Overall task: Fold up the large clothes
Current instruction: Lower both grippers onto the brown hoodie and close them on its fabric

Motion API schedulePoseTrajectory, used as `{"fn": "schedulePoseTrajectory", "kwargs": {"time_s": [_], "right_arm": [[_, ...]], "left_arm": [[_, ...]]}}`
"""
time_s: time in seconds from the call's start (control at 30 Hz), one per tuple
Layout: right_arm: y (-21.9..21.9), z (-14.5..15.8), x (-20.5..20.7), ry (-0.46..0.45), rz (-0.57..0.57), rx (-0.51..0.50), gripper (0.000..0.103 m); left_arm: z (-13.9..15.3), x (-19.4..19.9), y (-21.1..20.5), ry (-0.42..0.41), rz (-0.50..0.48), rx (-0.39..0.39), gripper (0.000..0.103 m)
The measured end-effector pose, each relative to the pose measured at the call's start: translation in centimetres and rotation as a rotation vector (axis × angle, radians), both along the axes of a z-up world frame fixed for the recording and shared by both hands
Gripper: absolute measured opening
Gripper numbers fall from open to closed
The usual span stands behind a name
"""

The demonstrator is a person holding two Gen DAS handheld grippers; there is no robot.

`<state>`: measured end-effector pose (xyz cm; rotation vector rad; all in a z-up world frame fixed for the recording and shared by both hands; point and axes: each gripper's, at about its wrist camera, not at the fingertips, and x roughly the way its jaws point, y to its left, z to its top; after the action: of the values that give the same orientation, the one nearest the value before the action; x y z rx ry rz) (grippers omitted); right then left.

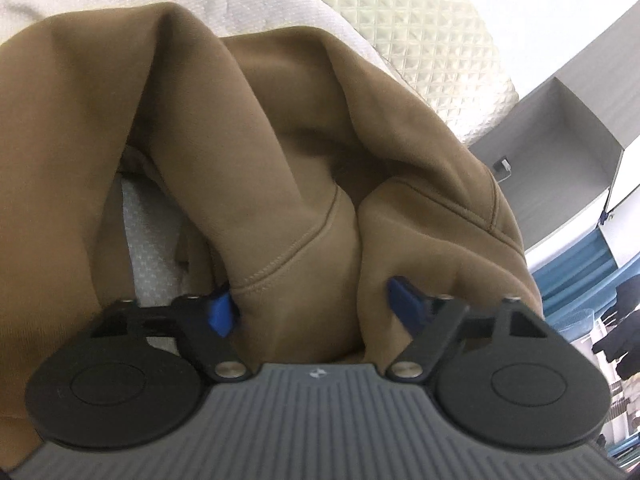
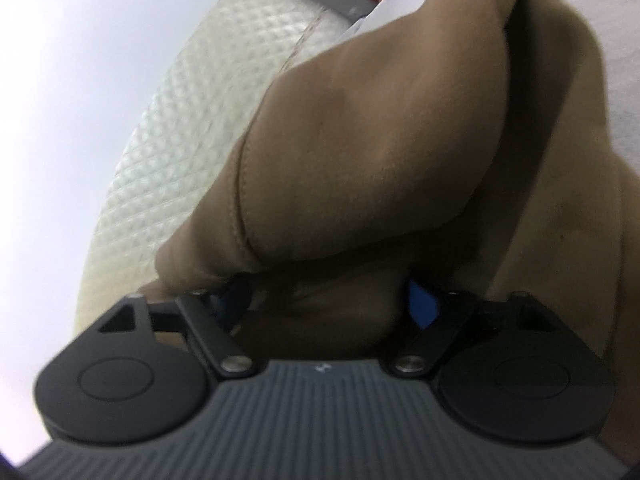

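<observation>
A large brown sweatshirt lies bunched in thick folds on a white bed. My left gripper is pushed low into it. A stitched hem fold bulges between the blue pads and brushes both, but the jaws stand wide and are not clamped. In the blurred right wrist view, my right gripper is also buried in the brown sweatshirt. A lump of cloth sits between its half-hidden blue pads, which are well apart.
White textured bedding shows through a gap in the cloth. A cream quilted cover lies behind, seen too as the quilted cover. A grey open shelf unit stands at the right, with dark clothes beyond.
</observation>
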<state>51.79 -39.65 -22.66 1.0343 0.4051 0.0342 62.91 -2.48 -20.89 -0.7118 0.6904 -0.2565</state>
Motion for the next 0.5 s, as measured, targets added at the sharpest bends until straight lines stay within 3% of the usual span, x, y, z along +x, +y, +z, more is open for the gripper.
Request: {"fn": "schedulePoseTrajectory", "kwargs": {"time_s": [0.03,0.07,0.13,0.2,0.23,0.3,0.37,0.5], "right_arm": [[-0.1,0.1,0.2,0.005,0.016,-0.020,0.059],[-0.2,0.3,0.2,-0.001,0.034,-0.033,0.054],[-0.2,1.4,-0.2,-0.028,0.091,-0.083,0.045],[0.3,2.9,-1.0,-0.071,0.152,-0.213,0.039],[0.5,3.5,-1.8,-0.102,0.165,-0.250,0.035],[0.3,3.8,-3.0,-0.154,0.150,-0.219,0.032],[0.3,4.1,-3.6,-0.178,0.154,-0.192,0.029],[1.4,6.0,-5.2,-0.273,0.178,-0.238,0.026]], "left_arm": [[0.3,-0.2,0.0,-0.010,0.004,0.012,0.064],[0.7,-0.5,-0.1,-0.022,0.006,0.036,0.054],[1.6,-1.3,-0.3,-0.035,0.028,0.062,0.040],[2.5,-2.0,-0.2,-0.057,0.049,0.088,0.027],[2.9,-2.6,-0.2,-0.073,0.062,0.106,0.013],[3.5,-3.9,0.2,-0.090,0.086,0.150,0.013],[3.8,-5.0,1.2,-0.093,0.096,0.113,0.013],[5.5,-7.7,1.3,-0.137,0.117,0.132,0.013]]}}
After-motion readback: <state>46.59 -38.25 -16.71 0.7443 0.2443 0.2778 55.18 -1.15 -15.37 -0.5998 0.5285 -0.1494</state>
